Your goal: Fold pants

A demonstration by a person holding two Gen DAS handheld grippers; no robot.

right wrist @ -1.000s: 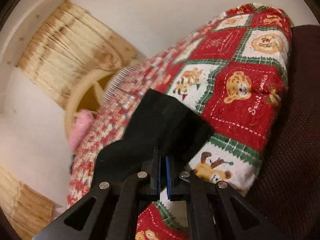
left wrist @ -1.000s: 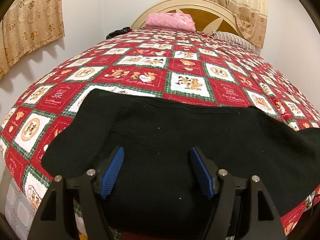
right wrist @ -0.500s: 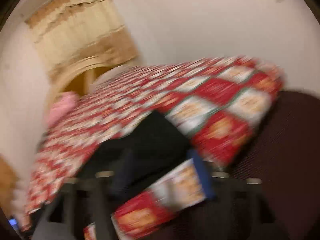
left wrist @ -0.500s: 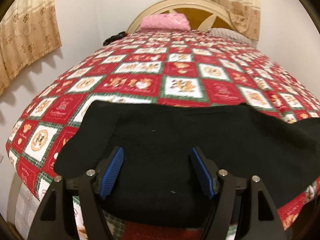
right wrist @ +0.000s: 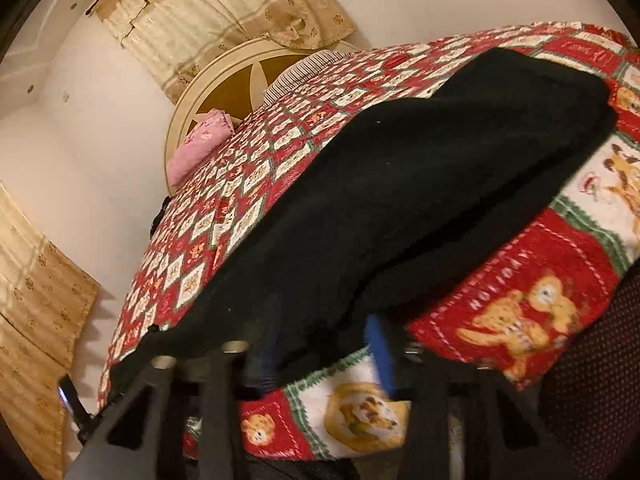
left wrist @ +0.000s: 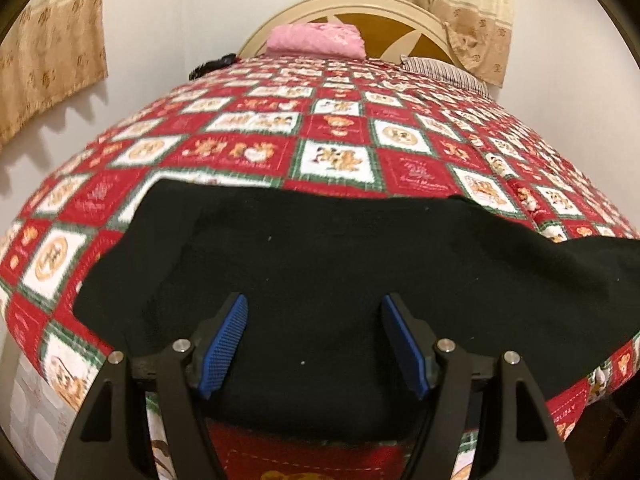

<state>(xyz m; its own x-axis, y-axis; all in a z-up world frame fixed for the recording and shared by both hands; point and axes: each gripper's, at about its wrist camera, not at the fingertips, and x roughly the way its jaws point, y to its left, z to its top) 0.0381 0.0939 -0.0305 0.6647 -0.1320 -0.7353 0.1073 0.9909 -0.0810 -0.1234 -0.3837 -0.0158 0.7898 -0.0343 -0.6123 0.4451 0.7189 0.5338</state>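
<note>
Landmark: the black pants (left wrist: pixel 340 264), which lie spread across the near end of the patchwork quilt (left wrist: pixel 336 160), one long edge running along the quilt's near border.

Left of the pants I see bare quilt squares and, past the bed's side, a beige curtain (left wrist: pixel 44 52) on the wall. Directly over the pants' near edge I hold the left gripper (left wrist: pixel 314 344); its blue pads (left wrist: pixel 224 346) stand wide apart with only dark cloth between them, gripping nothing.

Beyond the pants, at the head of the bed: a pink pillow (left wrist: pixel 316 40) against the round headboard (left wrist: pixel 400 20), a striped pillow (left wrist: pixel 444 74) to its right.

From the right wrist view, the right gripper (right wrist: pixel 320 356) sits at the pants' (right wrist: pixel 400 184) corner edge. It's blurred, but its blue pad (right wrist: pixel 380 354) is clearly apart from the other finger, so released. Right of the pants, the quilt (right wrist: pixel 520 300) drops toward a dark dotted surface (right wrist: pixel 592 400).
</note>
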